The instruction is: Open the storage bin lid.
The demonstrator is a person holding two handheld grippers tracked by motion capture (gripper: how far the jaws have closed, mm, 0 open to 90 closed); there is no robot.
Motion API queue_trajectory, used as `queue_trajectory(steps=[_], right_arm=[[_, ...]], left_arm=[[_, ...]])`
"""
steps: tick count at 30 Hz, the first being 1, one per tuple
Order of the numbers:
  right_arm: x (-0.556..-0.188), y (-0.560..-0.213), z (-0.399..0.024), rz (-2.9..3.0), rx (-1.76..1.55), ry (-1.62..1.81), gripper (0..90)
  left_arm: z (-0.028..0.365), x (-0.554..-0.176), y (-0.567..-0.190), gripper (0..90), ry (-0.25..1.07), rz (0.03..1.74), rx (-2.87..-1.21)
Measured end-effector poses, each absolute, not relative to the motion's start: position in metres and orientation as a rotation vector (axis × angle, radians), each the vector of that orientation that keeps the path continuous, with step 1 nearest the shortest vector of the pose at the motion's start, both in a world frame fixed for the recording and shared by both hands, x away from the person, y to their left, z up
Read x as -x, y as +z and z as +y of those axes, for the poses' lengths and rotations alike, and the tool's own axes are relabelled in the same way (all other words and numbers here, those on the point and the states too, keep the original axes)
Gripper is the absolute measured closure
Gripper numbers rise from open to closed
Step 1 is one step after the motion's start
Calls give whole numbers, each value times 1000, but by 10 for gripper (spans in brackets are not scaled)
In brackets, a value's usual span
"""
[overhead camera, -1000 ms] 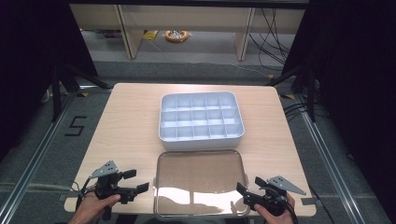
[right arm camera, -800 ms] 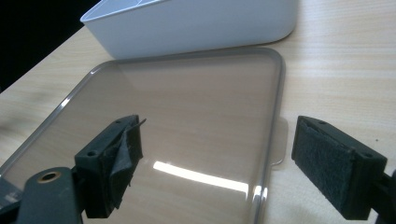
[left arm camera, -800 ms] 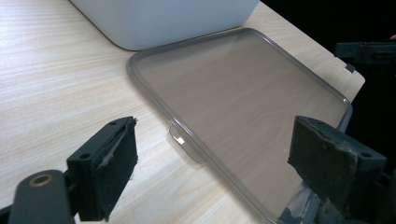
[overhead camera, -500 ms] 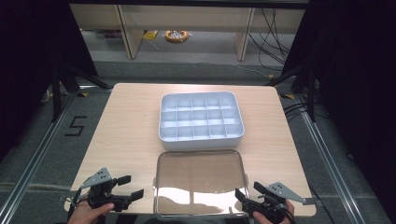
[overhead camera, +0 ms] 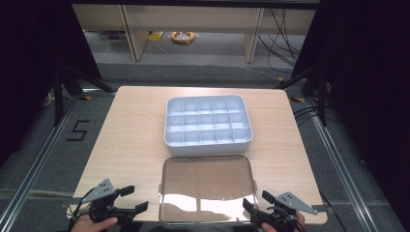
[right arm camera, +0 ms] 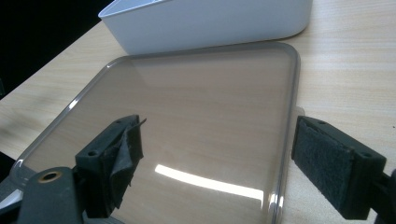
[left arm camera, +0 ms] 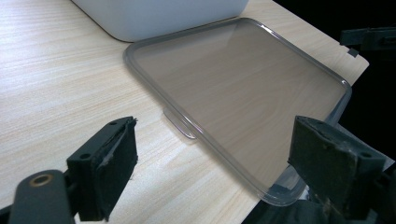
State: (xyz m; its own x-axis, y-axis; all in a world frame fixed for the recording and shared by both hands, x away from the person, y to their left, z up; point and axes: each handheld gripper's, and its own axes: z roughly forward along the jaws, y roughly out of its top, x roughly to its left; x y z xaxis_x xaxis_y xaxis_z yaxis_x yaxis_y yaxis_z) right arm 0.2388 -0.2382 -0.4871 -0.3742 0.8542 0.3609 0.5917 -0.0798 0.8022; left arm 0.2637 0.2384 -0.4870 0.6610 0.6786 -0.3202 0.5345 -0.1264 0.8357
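Observation:
A white box [overhead camera: 208, 125] with several compartments sits mid-table. In front of it a clear lid [overhead camera: 208, 186] lies flat, reaching the table's near edge. My left gripper [overhead camera: 135, 198] hovers open at the near edge, left of the lid. My right gripper [overhead camera: 257, 200] is open over the lid's near right corner. In the left gripper view the open left gripper [left arm camera: 215, 135] frames the lid [left arm camera: 243, 79] and its small tab [left arm camera: 180, 123], with the box [left arm camera: 159, 14] beyond. In the right gripper view the right gripper [right arm camera: 219, 135] spans the lid [right arm camera: 187, 102], with nothing between its pads.
The wooden table [overhead camera: 130, 130] has bare room on both sides of the box. Grey floor rails run along both sides. Tripod legs [overhead camera: 72, 82] stand at the far left, cables [overhead camera: 309, 111] lie at the right, and dark curtains hang on both sides.
Both grippers have drawn back toward the near edge of the table, staying open. The lid and the box have not moved.

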Motion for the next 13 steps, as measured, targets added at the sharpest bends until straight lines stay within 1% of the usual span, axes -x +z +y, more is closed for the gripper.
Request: queue_trajectory(steps=[1,4,5,8,9,13], right_arm=[[-238,-487,-238,1926,-1580,1454,173],[-241,-487,-243,1943,-1528,1372,173],[-241,-488,-242,1933,-1545,1427,173],[-239,-487,-241,1931,-1624,1393,175],[-241,-489,-244,1935,-1561,1397,176],[-245,-492,-244,1933,-1566,1416,179]], left_arm=[[239,-264,-487,145,165,973,-1797],[239,-264,-487,144,172,983,-1802],[239,-264,-487,144,173,985,-1801],[239,-264,-488,145,170,995,-1794],[239,-264,-488,147,162,994,-1792],[238,-265,-490,183,171,996,-1825]])
